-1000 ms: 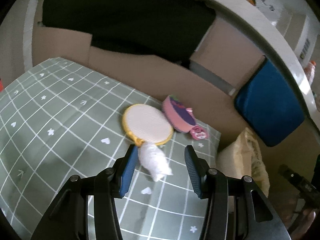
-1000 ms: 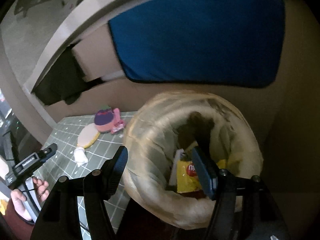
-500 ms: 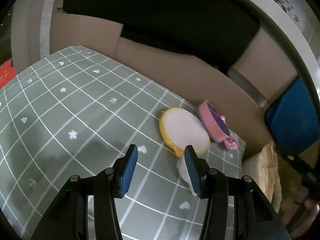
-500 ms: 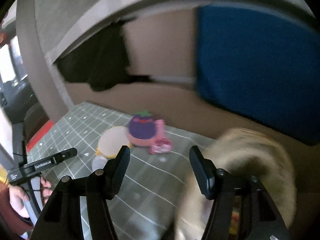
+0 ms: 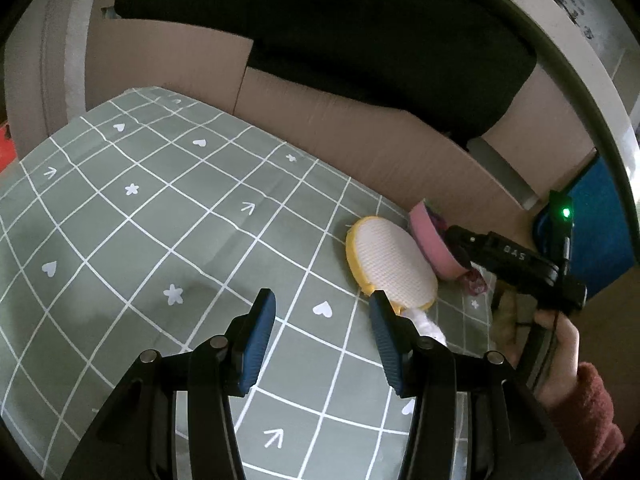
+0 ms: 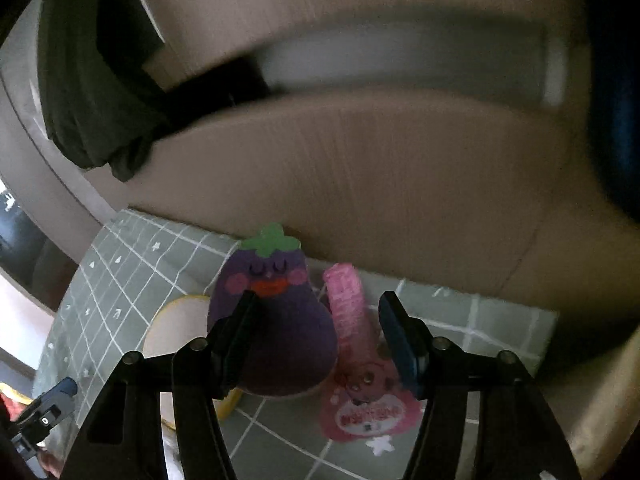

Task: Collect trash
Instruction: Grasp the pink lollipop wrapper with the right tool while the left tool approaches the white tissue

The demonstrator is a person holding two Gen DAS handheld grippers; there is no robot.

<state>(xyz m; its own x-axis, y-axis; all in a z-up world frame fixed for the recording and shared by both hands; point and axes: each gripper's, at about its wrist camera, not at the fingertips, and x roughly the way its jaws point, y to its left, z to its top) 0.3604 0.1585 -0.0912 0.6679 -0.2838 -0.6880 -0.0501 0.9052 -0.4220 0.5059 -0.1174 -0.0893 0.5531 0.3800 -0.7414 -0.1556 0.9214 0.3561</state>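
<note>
A white crumpled tissue [image 5: 428, 325] lies on the green grid cloth [image 5: 160, 220], just right of my left gripper's right finger. My left gripper [image 5: 322, 334] is open and empty above the cloth. A yellow-rimmed white sponge [image 5: 390, 266] and a pink-backed purple eggplant sponge [image 5: 430, 238] lie beyond it. My right gripper [image 6: 318, 336] is open, close over the eggplant sponge [image 6: 276, 320] and a pink wrapper [image 6: 360, 364]; both lie between its fingers, untouched. The right gripper's body [image 5: 516, 270] shows in the left wrist view.
A cardboard wall [image 5: 360, 128] backs the cloth, with dark fabric [image 5: 320, 32] above it. A blue cushion [image 5: 600, 232] is at the right. The beige bag's rim [image 6: 596, 396] shows at the right wrist view's lower right.
My right gripper swung left from the bag down to the eggplant sponge and pink wrapper. My left gripper shifted left, so the tissue went from between its fingers to right of them.
</note>
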